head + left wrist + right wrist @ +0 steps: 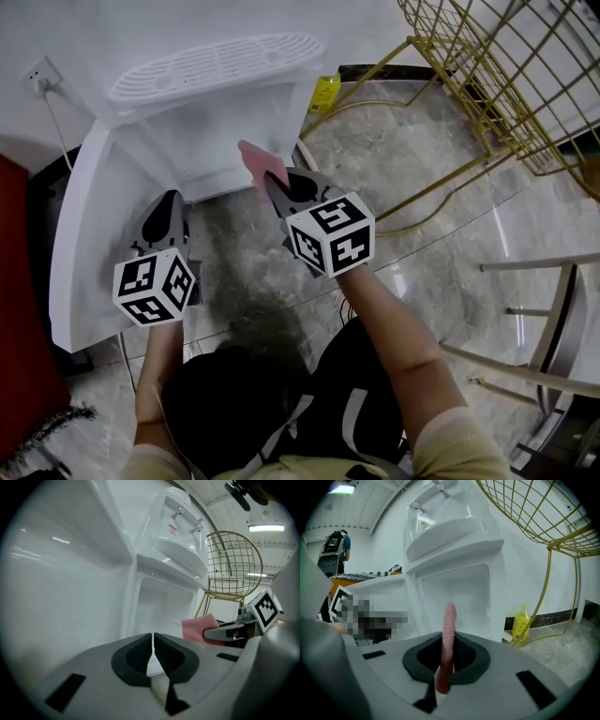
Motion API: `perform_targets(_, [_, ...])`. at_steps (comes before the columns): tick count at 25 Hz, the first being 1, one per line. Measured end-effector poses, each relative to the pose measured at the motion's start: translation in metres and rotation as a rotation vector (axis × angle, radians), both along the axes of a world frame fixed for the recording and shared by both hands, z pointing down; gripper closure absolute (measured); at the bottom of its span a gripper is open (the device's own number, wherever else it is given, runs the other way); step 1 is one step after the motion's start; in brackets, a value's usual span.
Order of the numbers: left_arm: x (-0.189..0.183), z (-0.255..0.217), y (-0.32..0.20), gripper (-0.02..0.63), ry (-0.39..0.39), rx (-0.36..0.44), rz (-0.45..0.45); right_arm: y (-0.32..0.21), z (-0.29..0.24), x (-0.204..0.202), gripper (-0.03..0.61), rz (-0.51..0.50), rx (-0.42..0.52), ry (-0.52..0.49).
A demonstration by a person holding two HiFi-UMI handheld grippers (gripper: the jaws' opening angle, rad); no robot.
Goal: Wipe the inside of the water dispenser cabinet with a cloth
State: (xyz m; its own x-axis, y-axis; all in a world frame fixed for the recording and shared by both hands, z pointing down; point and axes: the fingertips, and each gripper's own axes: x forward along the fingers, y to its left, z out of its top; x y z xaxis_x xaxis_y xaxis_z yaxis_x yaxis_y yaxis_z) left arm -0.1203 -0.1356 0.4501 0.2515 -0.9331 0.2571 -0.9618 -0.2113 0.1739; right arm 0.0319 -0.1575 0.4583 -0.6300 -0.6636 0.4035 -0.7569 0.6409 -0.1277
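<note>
Two bare forearms reach forward from the person's dark clothing, each ending in a white cube with black square markers. Ahead of the cubes, the left tongs (pixel 171 199) are closed, their black pads meeting along a thin seam with nothing between them. The right tongs (pixel 273 180) are clamped on a pink knitted cloth (pixel 256 158). In the right gripper view the cloth stands edge-on and upright between the pads, and its free end rises above the tips.

Both tongs point at the open lower cabinet (pixel 161 611) of a white plastic water dispenser (pixel 216 70). The cloth is at the mouth of that cabinet, toward the right side of the opening in the head view. Whether it touches the cabinet wall cannot be told. The left tongs sit just beside the white cabinet door (pixel 80 234), which is swung wide open to the left and fills the left half of the left gripper view. Under both lies a grey marbled floor (pixel 422 187).

Above the cabinet, the dispenser has a slotted drip tray, and two taps (pixel 187 520) show higher up. Right of the dispenser a yellow plastic bottle (pixel 323 94) stands on the floor against the wall. Nearby, farther right, is a gold wire chair (pixel 487 66). On the white wall to the left of the dispenser is a white wall socket (pixel 39 73).
</note>
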Motion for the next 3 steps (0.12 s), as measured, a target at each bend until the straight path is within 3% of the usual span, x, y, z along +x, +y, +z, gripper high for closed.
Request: perform_targets(3, [-0.0049,-0.0037,-0.0042,0.588,0.005,0.009,-0.011,-0.0049,-0.0017,-0.0034,0.554,-0.001,0.009,-0.011])
